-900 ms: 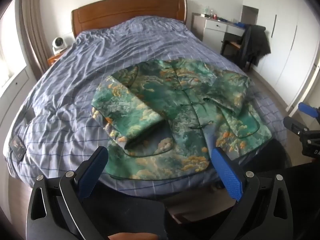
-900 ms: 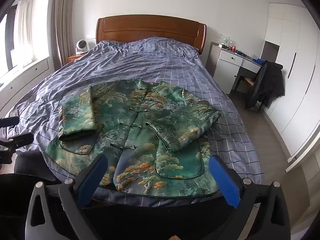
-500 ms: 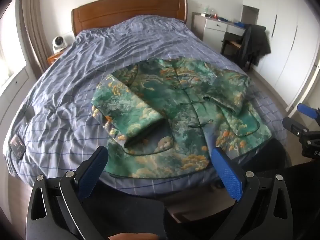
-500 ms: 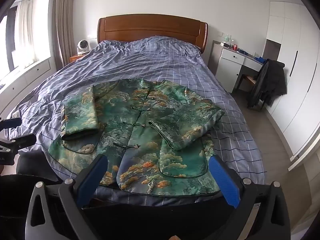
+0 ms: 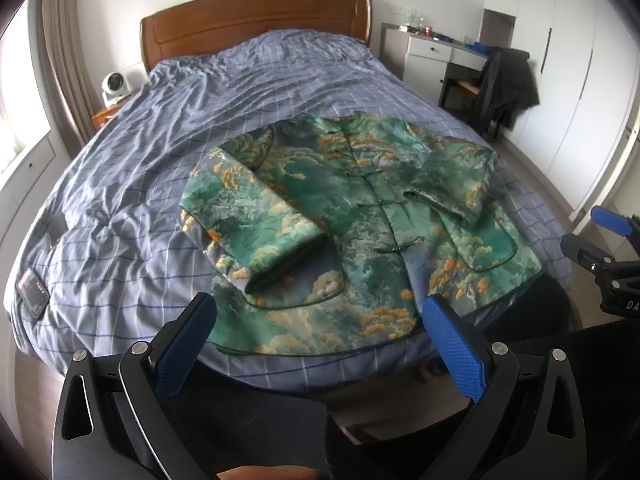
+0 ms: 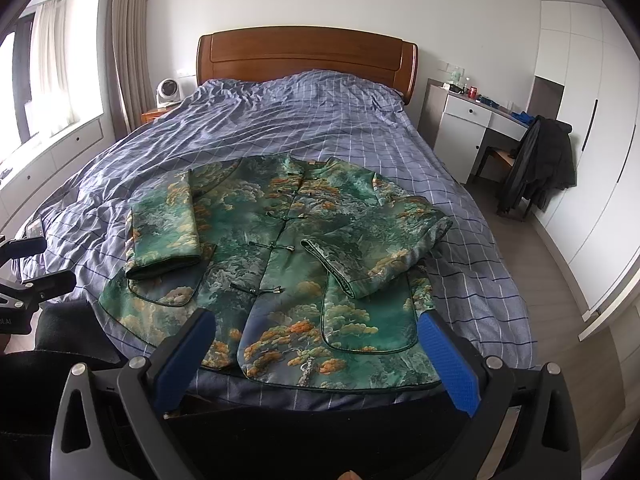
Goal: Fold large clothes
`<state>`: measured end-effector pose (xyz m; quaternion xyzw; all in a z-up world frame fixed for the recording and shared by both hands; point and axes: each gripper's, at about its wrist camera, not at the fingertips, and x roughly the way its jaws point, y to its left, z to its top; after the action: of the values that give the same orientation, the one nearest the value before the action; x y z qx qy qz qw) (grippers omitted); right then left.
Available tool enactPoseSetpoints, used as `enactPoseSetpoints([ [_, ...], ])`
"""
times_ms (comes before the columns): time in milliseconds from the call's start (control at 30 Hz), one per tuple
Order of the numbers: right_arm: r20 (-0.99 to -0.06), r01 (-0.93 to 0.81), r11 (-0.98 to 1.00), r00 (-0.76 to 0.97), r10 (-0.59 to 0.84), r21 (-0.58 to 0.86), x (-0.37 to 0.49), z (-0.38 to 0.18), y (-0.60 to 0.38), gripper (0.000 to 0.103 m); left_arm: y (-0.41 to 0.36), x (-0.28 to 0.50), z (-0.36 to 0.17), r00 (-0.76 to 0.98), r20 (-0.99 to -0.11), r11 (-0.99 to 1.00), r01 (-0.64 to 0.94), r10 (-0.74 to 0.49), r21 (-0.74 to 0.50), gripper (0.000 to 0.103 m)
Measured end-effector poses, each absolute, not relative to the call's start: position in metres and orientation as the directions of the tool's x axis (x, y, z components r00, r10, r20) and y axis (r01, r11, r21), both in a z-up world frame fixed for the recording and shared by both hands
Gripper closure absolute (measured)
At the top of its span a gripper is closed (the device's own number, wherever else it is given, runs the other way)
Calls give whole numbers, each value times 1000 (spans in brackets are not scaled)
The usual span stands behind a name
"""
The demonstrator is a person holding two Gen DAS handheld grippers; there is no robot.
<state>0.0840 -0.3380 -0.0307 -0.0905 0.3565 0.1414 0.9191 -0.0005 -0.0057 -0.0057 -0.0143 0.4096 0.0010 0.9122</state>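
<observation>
Jacket [image 5: 360, 220] of green brocade, patterned with clouds and orange trees, lies face up near the foot of the bed [image 5: 240, 92], on a blue checked duvet. From the left wrist view, both sleeves are folded in over the front: the left sleeve [image 5: 256, 220] lies across the chest with its cuff toward the hem, and the right sleeve [image 5: 456, 184] is bent over the other side. Knot buttons run down the middle. The left gripper [image 5: 318, 340] hangs over the bed's near edge, its blue pads spread wide with nothing between them and clear of the cloth. A phone [image 5: 32, 292] rests on the duvet at the left.

From the right wrist view, the jacket [image 6: 280, 264] lies the same way, hem toward the camera. The right gripper [image 6: 312, 352] also stands wide apart and empty, above the hem without touching it. A dark coat [image 6: 540, 160] hangs on a chair by the white desk [image 6: 468, 120].
</observation>
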Motion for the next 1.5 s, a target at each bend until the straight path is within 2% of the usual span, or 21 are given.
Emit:
enactPoseSetpoints([
  [1500,-702,-330,943,682,204,-46,88,-43,-334,0,-5,0,-6,658,-753,1000,-15,-11,-27,0],
])
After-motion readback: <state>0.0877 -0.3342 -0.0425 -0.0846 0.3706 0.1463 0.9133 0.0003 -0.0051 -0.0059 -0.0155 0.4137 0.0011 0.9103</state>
